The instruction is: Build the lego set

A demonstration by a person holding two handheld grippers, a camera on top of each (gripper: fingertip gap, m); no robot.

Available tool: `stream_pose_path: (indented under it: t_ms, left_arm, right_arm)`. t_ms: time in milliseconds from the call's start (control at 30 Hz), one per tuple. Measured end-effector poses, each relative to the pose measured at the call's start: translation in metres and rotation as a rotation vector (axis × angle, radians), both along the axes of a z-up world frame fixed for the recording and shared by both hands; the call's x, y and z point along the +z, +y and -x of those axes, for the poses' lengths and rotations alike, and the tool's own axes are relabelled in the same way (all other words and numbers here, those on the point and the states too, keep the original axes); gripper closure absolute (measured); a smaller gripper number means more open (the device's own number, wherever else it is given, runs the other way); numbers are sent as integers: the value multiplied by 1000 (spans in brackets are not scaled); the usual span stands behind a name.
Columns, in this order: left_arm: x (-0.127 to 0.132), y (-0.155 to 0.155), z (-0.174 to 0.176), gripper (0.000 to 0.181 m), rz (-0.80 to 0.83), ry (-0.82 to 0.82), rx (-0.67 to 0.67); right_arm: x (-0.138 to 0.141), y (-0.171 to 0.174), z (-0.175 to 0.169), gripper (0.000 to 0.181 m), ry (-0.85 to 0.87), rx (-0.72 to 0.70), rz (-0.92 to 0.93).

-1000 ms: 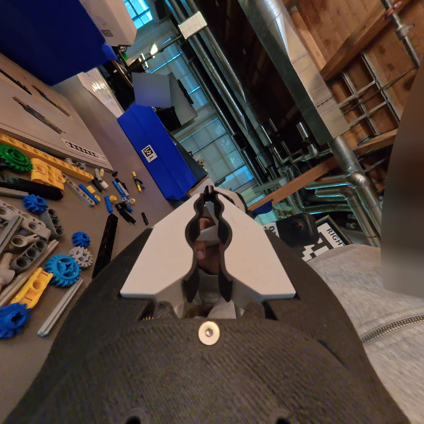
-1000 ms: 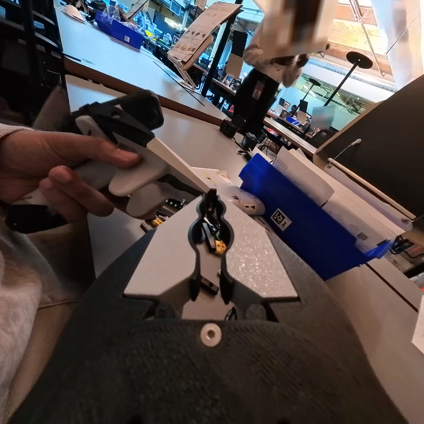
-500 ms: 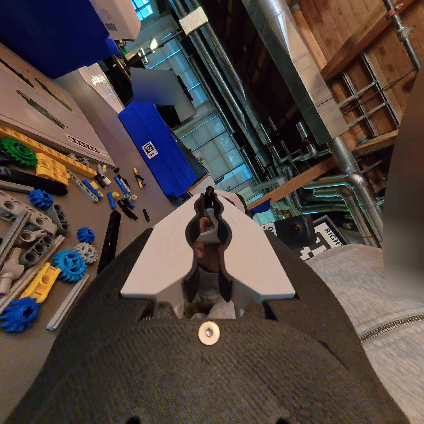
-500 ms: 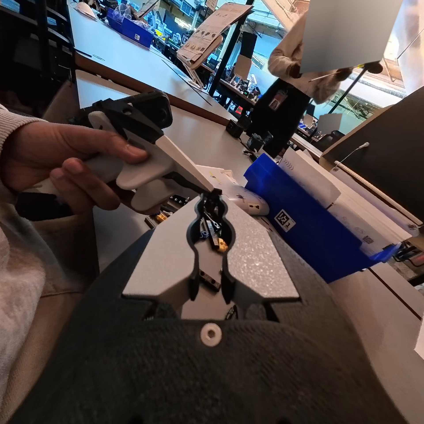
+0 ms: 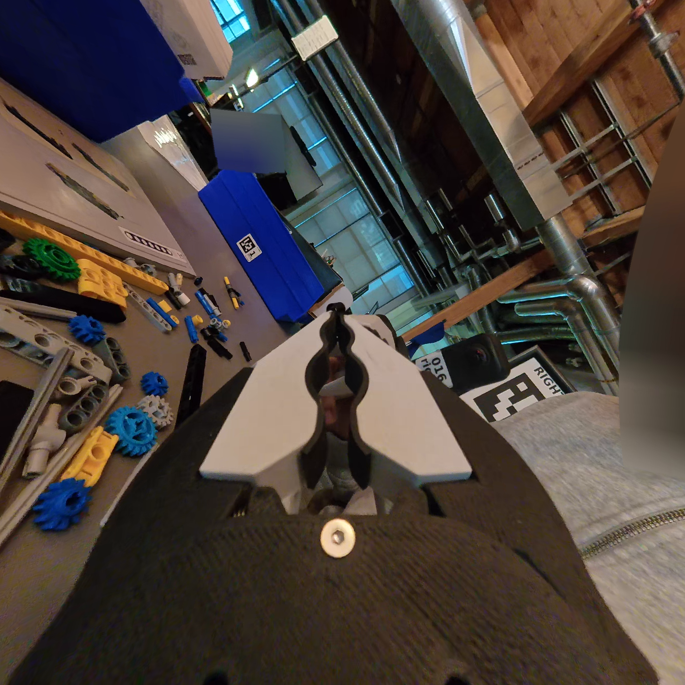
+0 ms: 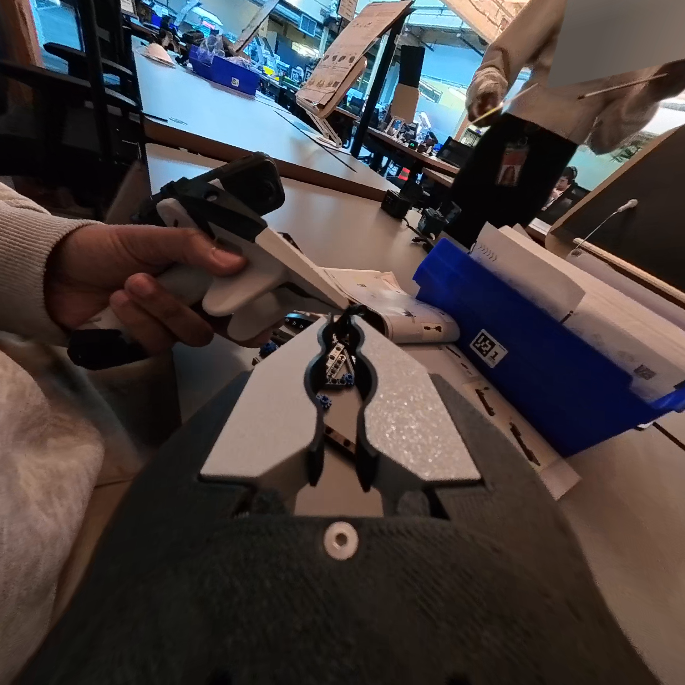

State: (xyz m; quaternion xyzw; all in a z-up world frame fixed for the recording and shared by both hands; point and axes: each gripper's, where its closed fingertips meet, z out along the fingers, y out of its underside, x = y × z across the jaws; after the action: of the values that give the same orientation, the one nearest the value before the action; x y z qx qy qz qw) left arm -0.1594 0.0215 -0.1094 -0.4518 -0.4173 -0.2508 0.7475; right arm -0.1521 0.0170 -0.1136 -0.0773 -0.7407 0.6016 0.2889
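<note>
Loose Lego parts lie on the grey table at the left of the left wrist view: a green gear (image 5: 52, 257), a long yellow beam (image 5: 111, 261), blue gears (image 5: 131, 430), grey beams (image 5: 44, 341) and a black beam (image 5: 192, 378). My left gripper (image 5: 336, 313) is shut and held in the air. My right gripper (image 6: 350, 315) is shut too. The two meet tip to tip, and a small dark bit shows there. I cannot tell which gripper holds it. Through the right fingers I see a grey beam (image 6: 335, 361) and a small blue gear (image 6: 322, 400).
A blue bin (image 5: 267, 252) stands behind the parts and shows in the right wrist view (image 6: 537, 370). An instruction booklet (image 5: 74, 185) lies beside it. A hand (image 6: 129, 267) holds the left gripper. A person (image 6: 519, 166) stands beyond the table. The grippers are tip to tip, or close to it. My left tips are roughly 12 centimetres from the green gear (image 5: 52, 257).
Both grippers stay shut and tip to tip. The right view has tilted, so grey and blue parts now show through its fingers instead of yellow ones. The person behind has moved right.
</note>
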Motion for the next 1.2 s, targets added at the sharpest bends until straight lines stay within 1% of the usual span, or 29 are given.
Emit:
stream_pose_path:
  t_ms: [733, 1200]
  left_arm:
    - [1, 4, -4, 180, -22, 2, -33]
    - [-2, 5, -3, 181, -26, -16, -31]
  right_arm:
    - [5, 2, 0, 178, -103, 35, 90]
    - [3, 2, 2, 180, -133, 33, 98]
